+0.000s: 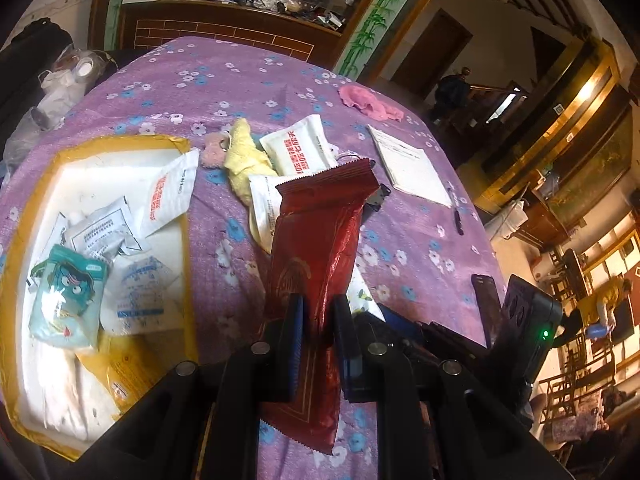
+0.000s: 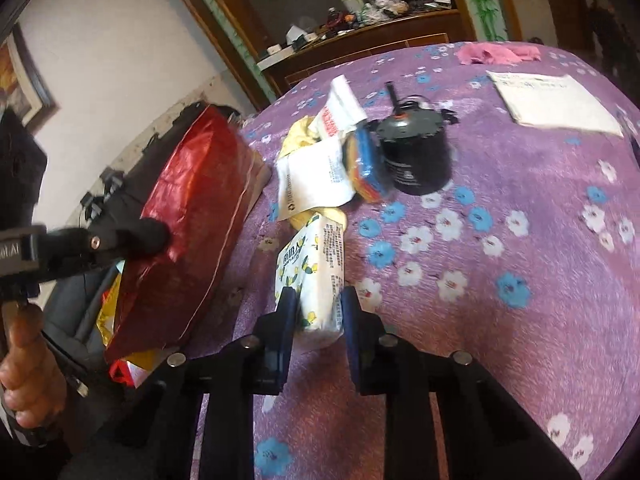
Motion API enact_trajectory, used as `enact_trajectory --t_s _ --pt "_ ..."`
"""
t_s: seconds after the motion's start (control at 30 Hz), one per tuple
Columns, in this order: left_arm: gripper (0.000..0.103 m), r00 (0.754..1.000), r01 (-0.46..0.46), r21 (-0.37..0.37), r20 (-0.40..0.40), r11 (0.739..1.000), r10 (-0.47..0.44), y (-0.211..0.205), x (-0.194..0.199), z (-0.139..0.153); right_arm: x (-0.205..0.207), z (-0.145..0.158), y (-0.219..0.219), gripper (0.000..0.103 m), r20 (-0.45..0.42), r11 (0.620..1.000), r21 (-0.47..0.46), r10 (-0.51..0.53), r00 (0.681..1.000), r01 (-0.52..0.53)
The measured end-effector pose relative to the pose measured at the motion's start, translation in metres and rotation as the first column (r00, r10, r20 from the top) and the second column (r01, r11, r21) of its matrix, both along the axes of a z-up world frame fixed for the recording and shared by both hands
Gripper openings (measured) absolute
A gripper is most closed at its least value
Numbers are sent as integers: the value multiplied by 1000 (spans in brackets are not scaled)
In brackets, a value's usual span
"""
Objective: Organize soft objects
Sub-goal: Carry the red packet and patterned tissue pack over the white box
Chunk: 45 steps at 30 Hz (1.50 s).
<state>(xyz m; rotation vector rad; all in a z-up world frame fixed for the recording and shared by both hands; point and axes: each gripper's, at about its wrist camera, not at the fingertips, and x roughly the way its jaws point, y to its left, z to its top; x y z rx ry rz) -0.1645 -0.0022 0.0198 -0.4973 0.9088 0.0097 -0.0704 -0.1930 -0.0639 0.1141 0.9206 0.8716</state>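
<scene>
My left gripper (image 1: 317, 312) is shut on a red foil packet (image 1: 320, 240) and holds it above the purple flowered tablecloth (image 1: 248, 80). The same packet (image 2: 188, 216) and the left gripper show at the left of the right wrist view. My right gripper (image 2: 318, 304) has its jaws around a white tissue pack with lemon print (image 2: 316, 276) lying on the cloth. A yellow-rimmed box (image 1: 184, 240) at the left holds several white sachets and a teal cartoon pouch (image 1: 68, 296). White sachets (image 1: 298, 146), a yellow cloth (image 1: 244, 152) and a pink plush (image 1: 214, 148) lie in the middle.
A pink cloth (image 1: 368, 100), a white paper pad (image 1: 412, 164) and a pen (image 1: 456, 212) lie at the far right. A black cylinder (image 2: 414, 156) and a blue-orange sponge (image 2: 368, 164) sit mid-table. A wooden cabinet (image 1: 224, 28) stands behind the table.
</scene>
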Motion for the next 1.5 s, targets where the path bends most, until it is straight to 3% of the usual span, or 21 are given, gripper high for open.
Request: enact_trajectory --t_s 0.27,0.53,0.73,1.0,1.1,1.3,1.5 --pt "14 1000 22 -39 16 999 -22 -2 -6 8 -8 11 -5 22 -6 999 43 -22 1000 22" --pt "14 997 -13 -56 73 998 17 17 -27 29 -10 29 2 22 -2 995 102 -2 1000 2" --pt "14 987 -106 -56 117 993 112 53 -55 50 -12 48 19 22 18 988 149 47 999 -50" --pt "14 958 -260 33 135 965 254 115 -78 68 -16 63 78 22 27 970 163 179 983 -181" --pt "14 953 -294 94 107 951 284 140 -69 61 -12 67 106 22 40 968 138 207 977 -211" --pt "14 948 -310 228 1 923 318 181 -28 18 1 59 169 22 29 971 72 227 974 -228" --pt "14 952 -272 251 -71 929 298 185 2 -22 10 33 207 22 13 976 -20 215 976 -215"
